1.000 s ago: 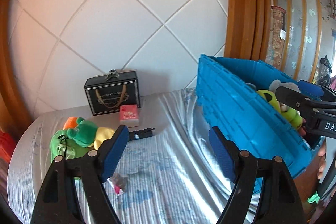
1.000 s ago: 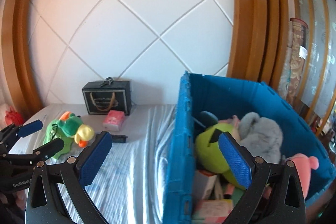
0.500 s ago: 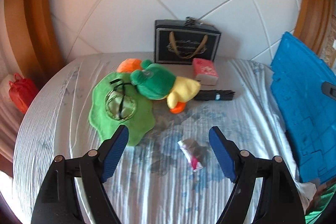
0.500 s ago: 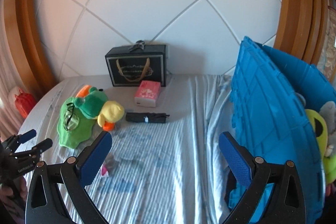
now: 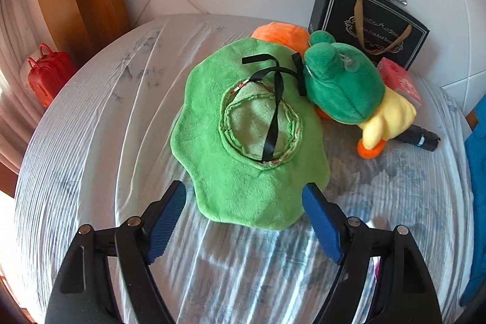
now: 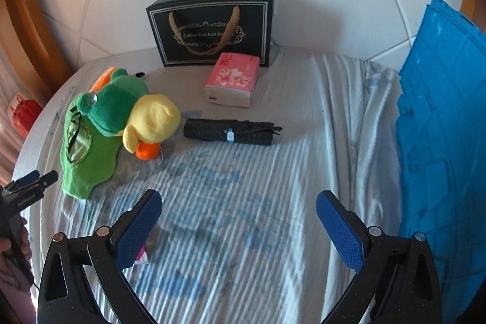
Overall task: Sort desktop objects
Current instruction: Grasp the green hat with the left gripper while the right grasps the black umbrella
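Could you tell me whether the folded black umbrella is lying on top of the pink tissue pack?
No, the folded black umbrella lies on the striped bedsheet, apart from the pink tissue pack behind it.

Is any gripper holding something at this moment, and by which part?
Nothing is held. The left gripper is open before the green plush hat; the right gripper is open over the bedsheet.

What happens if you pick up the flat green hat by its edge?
The green hat looks like soft plush lying flat on the bed, so it would probably droop and fold. It likely weighs little. Its black ribbon may dangle loose.
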Tool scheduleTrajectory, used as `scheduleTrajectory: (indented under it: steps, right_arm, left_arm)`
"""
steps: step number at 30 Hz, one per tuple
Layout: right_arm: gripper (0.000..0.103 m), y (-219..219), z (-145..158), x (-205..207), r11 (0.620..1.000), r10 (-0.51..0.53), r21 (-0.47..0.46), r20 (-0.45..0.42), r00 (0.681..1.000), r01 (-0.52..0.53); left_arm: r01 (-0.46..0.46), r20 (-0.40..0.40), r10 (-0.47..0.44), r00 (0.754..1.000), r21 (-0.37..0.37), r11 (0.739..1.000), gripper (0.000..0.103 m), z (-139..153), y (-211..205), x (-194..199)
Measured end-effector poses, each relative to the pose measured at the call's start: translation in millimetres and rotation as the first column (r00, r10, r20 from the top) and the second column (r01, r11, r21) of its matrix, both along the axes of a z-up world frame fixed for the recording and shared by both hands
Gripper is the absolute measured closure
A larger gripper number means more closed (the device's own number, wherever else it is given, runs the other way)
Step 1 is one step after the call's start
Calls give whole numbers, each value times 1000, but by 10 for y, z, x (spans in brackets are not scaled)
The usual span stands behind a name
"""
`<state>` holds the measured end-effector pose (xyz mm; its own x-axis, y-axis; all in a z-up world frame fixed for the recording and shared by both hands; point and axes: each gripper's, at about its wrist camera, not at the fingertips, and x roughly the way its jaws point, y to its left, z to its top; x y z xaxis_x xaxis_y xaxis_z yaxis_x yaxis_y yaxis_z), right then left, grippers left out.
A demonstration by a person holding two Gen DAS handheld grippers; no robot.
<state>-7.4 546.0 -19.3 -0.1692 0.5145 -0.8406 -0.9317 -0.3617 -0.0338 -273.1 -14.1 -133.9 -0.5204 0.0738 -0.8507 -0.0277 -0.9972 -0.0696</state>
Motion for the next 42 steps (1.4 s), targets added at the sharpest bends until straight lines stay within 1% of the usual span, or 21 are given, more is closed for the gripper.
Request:
scheduleTrajectory:
  steps: [6,11,14,17,20,21,22,23,24,25,26,27,29,30,31,33,36,38,40,41,42]
  right_arm:
    - [0,360,-283,-132,999,30,-23,42,999,-29]
    - [0,790,-569,-247,994,104,-42,98,990,-100]
    - [0,1036,-776,-363,985,166,-61,136,977,-160]
    - [0,1207,-973,-504,972,232,-81,173,957,-221]
    - [0,1344,-1149,-634,952,300,-111,176,938,-284]
    - [0,1388,-1202,-669,963,257,-118,155,954,-241]
    - [0,1420,-1245,-708,962,267,-107,172,948,-252]
    - [0,1447,-1282,-746,960,278,-99,193,941,-263]
    - [0,1475,-1318,-776,958,284,-103,206,937,-267]
    - [0,1502,-1352,-806,956,288,-112,213,934,-270]
    - [0,1517,-1380,-826,956,289,-120,221,932,-268]
    - [1,1521,-1406,-840,957,282,-134,233,931,-257]
    - [22,1475,-1368,-816,964,252,-145,221,942,-223]
    - [42,1433,-1334,-783,968,231,-151,215,949,-202]
    - [57,1379,-1312,-742,969,212,-171,205,956,-178]
    - [68,1224,-1295,-652,962,188,-228,157,969,-149]
    - [68,899,-1296,-539,942,174,-305,89,981,-139]
    - [68,690,-1299,-489,924,179,-349,35,983,-156]
    - [67,509,-1300,-463,919,182,-361,31,983,-159]
    - [65,458,-1299,-458,921,179,-359,38,983,-154]
    - [56,439,-1298,-454,922,172,-357,37,984,-147]
  left_arm:
    - [-46,60,46,997,-1,999,24,-359,0,-417]
    - [-102,76,96,992,79,992,24,-539,-75,-657]
    - [-123,74,119,990,48,991,21,-592,-79,-802]
    - [-102,83,102,991,5,995,21,-647,-44,-921]
    - [-79,84,80,993,-17,997,21,-723,-27,-975]
    - [-73,78,74,994,-18,997,29,-733,-25,-972]
    - [-63,77,65,995,-26,998,42,-739,-13,-964]
    - [-56,67,59,996,-46,997,46,-727,9,-944]
    - [-44,55,47,997,-55,998,59,-706,29,-913]
    - [-32,49,35,998,-62,998,68,-684,48,-880]
    - [-25,40,28,999,-68,997,72,-657,58,-841]
    - [-19,31,21,999,-71,997,79,-623,56,-794]
    - [-13,21,14,1000,-60,998,84,-546,20,-685]
    - [-11,20,12,1000,-50,999,86,-506,-8,-610]
    - [-10,20,11,1000,-48,999,87,-476,-28,-536]
    - [0,20,1,1000,-60,998,88,-430,-53,-342]
    - [22,17,-21,1000,-89,996,88,-358,-84,-3]
    - [22,-17,-24,1000,-128,991,88,-257,-164,216]
    - [16,-43,-22,999,-141,990,88,-185,-268,269]
    - [11,-52,-18,998,-135,991,88,-146,-286,285]
    - [8,-61,-16,998,-126,992,88,-108,-292,305]
